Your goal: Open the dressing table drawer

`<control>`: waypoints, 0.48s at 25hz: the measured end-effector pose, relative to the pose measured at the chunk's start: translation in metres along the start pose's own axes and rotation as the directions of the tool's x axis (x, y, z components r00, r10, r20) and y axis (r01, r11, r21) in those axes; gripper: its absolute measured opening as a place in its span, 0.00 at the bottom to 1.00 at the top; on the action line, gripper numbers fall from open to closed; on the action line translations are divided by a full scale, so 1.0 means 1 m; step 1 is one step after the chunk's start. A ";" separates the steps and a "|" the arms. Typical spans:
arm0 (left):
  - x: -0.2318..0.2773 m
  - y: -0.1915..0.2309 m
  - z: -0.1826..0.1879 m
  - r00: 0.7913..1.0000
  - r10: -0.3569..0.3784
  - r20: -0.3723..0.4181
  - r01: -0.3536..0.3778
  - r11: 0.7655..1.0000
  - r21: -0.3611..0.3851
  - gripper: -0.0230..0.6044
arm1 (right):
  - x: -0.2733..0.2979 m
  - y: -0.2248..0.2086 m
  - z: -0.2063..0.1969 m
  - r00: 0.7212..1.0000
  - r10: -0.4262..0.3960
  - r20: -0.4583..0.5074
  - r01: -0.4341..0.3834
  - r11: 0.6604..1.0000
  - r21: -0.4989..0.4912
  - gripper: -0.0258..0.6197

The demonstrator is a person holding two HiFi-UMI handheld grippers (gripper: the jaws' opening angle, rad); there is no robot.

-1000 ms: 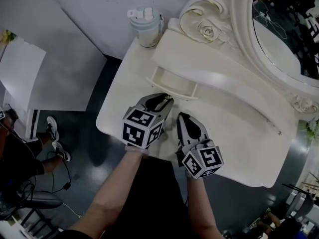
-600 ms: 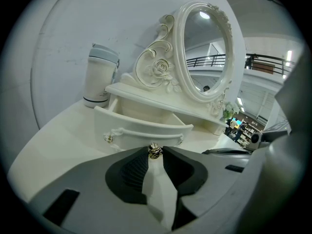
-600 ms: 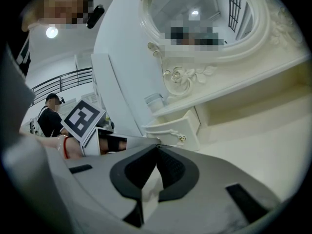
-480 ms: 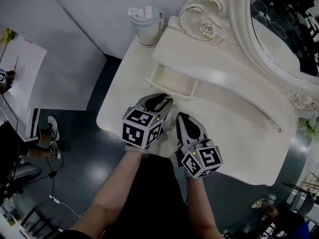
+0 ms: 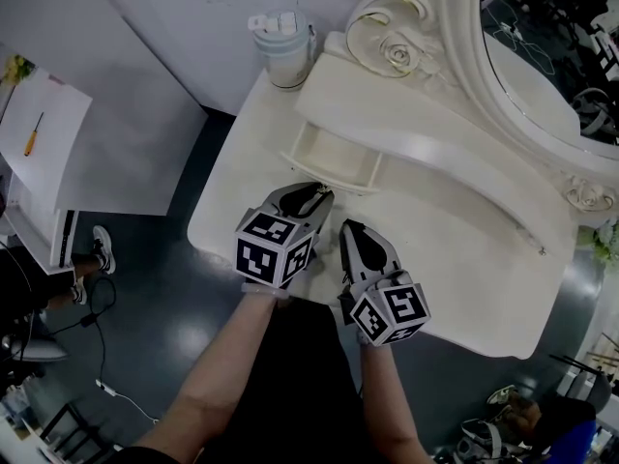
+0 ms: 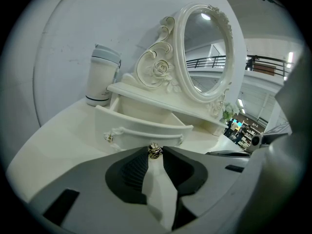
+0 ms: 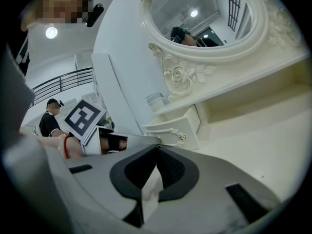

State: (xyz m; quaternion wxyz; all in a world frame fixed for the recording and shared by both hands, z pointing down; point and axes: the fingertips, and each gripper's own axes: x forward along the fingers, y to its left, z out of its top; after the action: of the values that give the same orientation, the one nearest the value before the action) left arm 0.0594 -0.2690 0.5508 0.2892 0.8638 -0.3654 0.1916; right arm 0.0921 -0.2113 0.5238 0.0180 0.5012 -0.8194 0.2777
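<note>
Left tongs (image 5: 317,196) clenched on the small round brass-coloured knob (image 6: 154,150) at the middle of the cream-white curved-front drawer (image 6: 141,130); a central grip should draw it straight, not skewed. The drawer juts well out over the far left of the glossy cream counter (image 5: 455,259), its inside smooth and bare. Right tongs (image 7: 156,148) clenched on nothing, parked just right of the left pair, clear of the drawer. Pale cylindrical lidded tumbler (image 5: 283,51) beyond, untouched. Task judged nearly done

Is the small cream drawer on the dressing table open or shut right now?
Open: the cream drawer stands pulled out from under the shelf, its inside showing.
</note>
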 end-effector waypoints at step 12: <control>-0.008 -0.005 0.006 0.999 0.003 0.051 -0.006 0.999 0.050 0.31 | -0.009 -0.003 0.003 0.999 -0.021 0.030 0.019 0.999 0.038 0.05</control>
State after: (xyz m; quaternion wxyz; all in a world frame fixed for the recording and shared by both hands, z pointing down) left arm 0.0589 -0.2657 0.5398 0.2575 0.8747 -0.3695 0.1792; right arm 0.0997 -0.2064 0.5194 -0.0012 0.5137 -0.8091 0.2852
